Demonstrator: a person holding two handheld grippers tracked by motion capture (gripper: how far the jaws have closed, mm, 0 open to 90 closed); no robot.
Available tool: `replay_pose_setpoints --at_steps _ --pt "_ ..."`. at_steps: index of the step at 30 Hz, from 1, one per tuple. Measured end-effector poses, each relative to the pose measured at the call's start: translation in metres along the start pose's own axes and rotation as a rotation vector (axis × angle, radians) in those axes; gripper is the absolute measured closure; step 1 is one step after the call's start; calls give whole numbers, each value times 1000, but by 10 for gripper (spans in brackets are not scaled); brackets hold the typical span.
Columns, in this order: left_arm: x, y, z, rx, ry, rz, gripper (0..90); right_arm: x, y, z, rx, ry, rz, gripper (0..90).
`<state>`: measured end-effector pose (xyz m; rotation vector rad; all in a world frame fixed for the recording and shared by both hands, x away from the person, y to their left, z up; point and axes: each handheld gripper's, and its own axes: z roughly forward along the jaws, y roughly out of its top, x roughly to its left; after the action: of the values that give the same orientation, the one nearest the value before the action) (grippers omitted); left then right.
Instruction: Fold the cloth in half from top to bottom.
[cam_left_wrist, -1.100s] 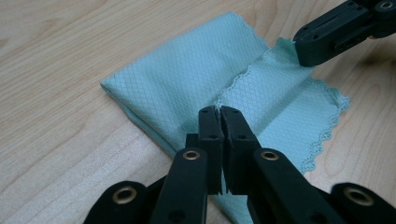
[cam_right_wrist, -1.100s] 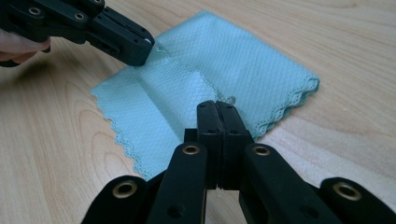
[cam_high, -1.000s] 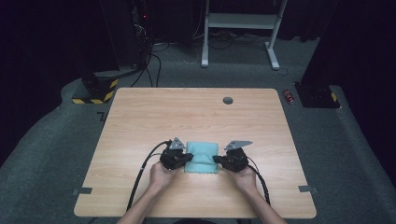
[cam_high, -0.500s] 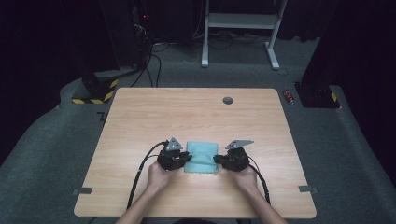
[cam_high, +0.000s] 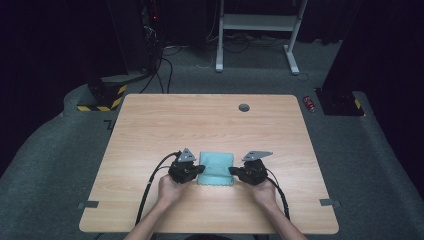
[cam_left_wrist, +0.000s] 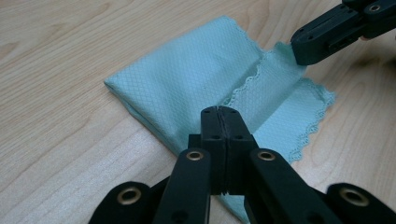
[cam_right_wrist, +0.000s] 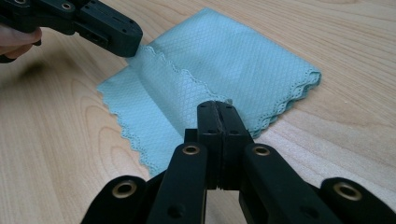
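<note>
Both fingers pressed together, left gripper (cam_high: 199, 170) and right gripper (cam_high: 233, 171) flanking folded teal cloth (cam_high: 216, 167), tips at its edges

A: What do you have in front of you, away from the work?

B: You have a light wooden table with rounded corners (cam_high: 150, 130), and a small round grey grommet (cam_high: 244, 107) near its far edge.

A: And around it?

B: Grey carpet floor (cam_high: 60, 165). You'll see a yellow-and-black striped base (cam_high: 102, 102) past the far left corner, a small red can (cam_high: 310, 103) lying past the far right corner, and a white metal frame (cam_high: 257, 22) farther back, with black cables (cam_high: 162, 65) trailing on the floor.
</note>
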<state>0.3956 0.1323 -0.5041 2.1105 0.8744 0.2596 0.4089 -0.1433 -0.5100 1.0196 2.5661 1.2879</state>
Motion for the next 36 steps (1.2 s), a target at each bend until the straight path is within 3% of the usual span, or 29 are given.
replay_pose_setpoints --at_steps 4,19,28,32,34,36 --pt "-3 -2 -2 2 -26 -6 891 3 -2 -3 -5 9 -8 897" --pt "-12 -12 -4 37 -41 36 890 13 -16 -7 28 -7 -59 886" --pt "-13 -18 -4 52 -43 34 874 17 -22 -9 42 -5 -71 785" --pt "-14 -19 -5 58 -52 26 868 19 -21 -17 5 -1 -70 761" --pt "-15 -19 -7 58 -59 23 869 20 -17 -24 -46 -16 -75 769" --pt "-15 -18 -9 50 -67 24 861 20 -13 -27 -55 -30 -72 795"
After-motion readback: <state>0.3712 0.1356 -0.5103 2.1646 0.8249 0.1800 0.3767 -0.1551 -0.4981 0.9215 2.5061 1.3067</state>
